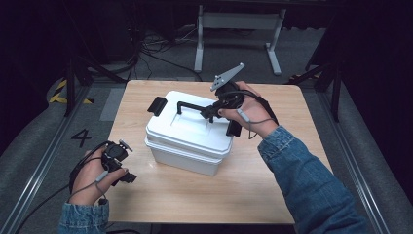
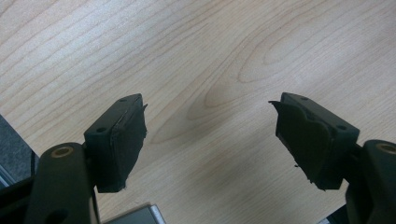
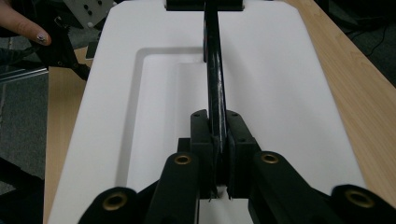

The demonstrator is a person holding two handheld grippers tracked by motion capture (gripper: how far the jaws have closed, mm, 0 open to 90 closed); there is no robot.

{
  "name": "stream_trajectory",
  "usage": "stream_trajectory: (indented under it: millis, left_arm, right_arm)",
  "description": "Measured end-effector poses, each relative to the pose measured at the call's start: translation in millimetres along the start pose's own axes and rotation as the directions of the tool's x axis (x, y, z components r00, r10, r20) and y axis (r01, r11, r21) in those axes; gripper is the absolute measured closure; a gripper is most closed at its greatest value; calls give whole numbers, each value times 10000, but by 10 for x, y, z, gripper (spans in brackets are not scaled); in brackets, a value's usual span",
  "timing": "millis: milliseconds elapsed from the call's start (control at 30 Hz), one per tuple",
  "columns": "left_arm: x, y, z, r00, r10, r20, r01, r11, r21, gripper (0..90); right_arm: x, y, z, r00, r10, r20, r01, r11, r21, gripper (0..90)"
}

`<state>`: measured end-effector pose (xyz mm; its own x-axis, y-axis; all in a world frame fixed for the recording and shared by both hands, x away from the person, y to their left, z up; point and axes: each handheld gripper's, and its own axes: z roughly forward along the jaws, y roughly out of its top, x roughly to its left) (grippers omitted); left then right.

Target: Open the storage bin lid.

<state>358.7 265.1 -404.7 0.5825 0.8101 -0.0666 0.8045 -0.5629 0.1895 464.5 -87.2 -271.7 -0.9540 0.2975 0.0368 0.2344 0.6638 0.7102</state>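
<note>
Gripping box handle point(image 3: 214, 70) with right tool point(image 3: 217, 140) (left tool point(image 2: 210, 140) agape).

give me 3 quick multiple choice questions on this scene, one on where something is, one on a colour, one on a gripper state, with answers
1. Where is the left gripper?
A. on the lid
B. over bare table, left of the box
C. off the table's far edge

2. What colour is the box?
A. white
B. blue
C. red

3. What is the right gripper doing?
A. open over the table
B. shut on the lid's edge
C. shut on the handle

Answers: B, wood lies between its spread jaws; A, lid and body are white; C, its jaws clamp the black handle.
</note>
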Motion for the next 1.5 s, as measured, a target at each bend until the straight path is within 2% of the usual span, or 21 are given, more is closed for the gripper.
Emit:
stream_trajectory:
  millis: [33,100,133,167,233,400,500,533,867,900,1167,1500]
  left_arm:
    - [3,5,4,10000,46,-24,-46,10000,-8,252]
    - [-9,11,9,9999,-120,105,119,9999,116,252]
    - [3,21,11,10000,72,-11,-71,9999,96,252]
    - [3,24,13,10000,81,-16,-81,9999,108,252]
    - [-5,29,20,10000,-3,71,2,9999,112,252]
    - [-7,47,29,9999,110,11,-110,9999,121,251]
    - [-20,49,38,9999,-67,139,64,9998,194,251]
    - [-11,54,36,9999,78,98,-80,9998,208,251]
    - [-16,52,43,9999,81,68,-83,9997,227,251]
    - [-16,50,45,10000,60,68,-61,9997,234,251]
    - [-26,54,58,9999,-36,143,32,9996,281,250]
    - [-26,60,67,9999,111,119,-115,9993,348,248]
  right_arm:
    - [2,-4,-35,10000,-3,46,3,10000,-28,853]
    - [2,-18,-100,9999,35,105,-35,10000,-77,853]
    - [-3,-31,-148,9999,38,153,-36,9999,-122,853]
    - [-10,-42,-185,9998,39,198,-36,9998,-178,853]
    - [-16,-65,-254,9995,149,261,-142,9996,-232,853]
    - [-43,-138,-432,9985,279,475,-262,9990,-370,853]
    - [-62,-189,-552,9974,353,627,-323,9984,-472,853]
    - [-66,-206,-589,9970,409,659,-375,9980,-517,853]
    - [-143,-382,-884,9912,748,1089,-684,9958,-616,853]
    - [-171,-434,-961,9892,847,1193,-776,9950,-625,853]
    - [-239,-588,-1169,9805,1173,1578,-1080,9919,-662,853]
    - [-366,-849,-1387,9621,1793,2056,-1676,9831,-731,853]
